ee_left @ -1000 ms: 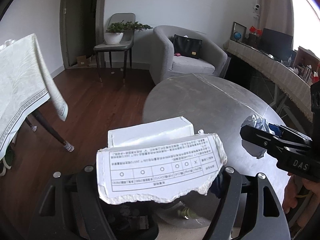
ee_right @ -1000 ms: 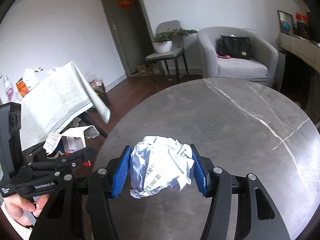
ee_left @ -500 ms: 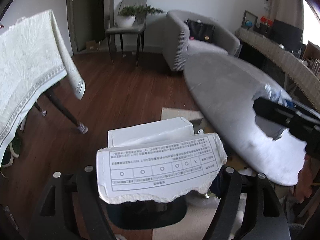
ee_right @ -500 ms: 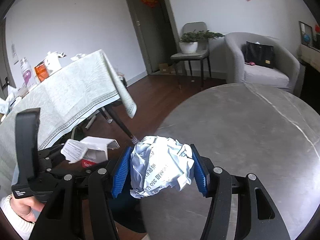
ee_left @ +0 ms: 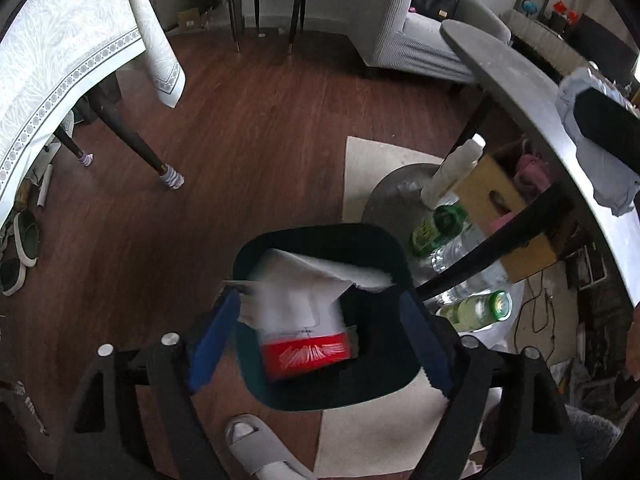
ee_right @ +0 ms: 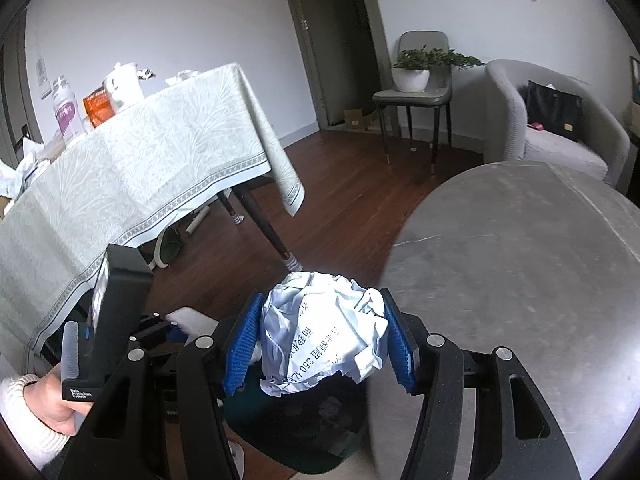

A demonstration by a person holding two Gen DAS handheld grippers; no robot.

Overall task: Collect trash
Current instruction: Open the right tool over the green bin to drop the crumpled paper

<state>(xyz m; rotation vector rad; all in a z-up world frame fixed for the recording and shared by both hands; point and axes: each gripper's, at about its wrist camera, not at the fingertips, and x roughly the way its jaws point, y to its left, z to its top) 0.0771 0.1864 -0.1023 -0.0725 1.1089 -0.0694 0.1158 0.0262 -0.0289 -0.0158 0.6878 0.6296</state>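
Note:
My left gripper (ee_left: 320, 340) is open right above a dark green trash bin (ee_left: 384, 384) on the floor. A white and red carton (ee_left: 300, 320), blurred, is between the fingers and dropping into the bin, free of the pads. My right gripper (ee_right: 320, 340) is shut on a crumpled ball of pale paper (ee_right: 324, 336) and holds it over the bin's rim (ee_right: 320, 456), beside the round grey table (ee_right: 520, 272). The paper ball also shows at the right edge of the left wrist view (ee_left: 588, 120).
Bottles (ee_left: 476, 308) and a cardboard box (ee_left: 504, 208) stand under the round table. A table with a pale green cloth (ee_right: 132, 168) stands to the left. A slippered foot (ee_left: 260, 452) is close to the bin. A chair with a plant (ee_right: 416, 84) and an armchair (ee_right: 560, 120) stand at the back.
My left gripper has tipped down over the bin and opened, letting the carton go. My right gripper has carried the paper ball off the table edge to above the bin.

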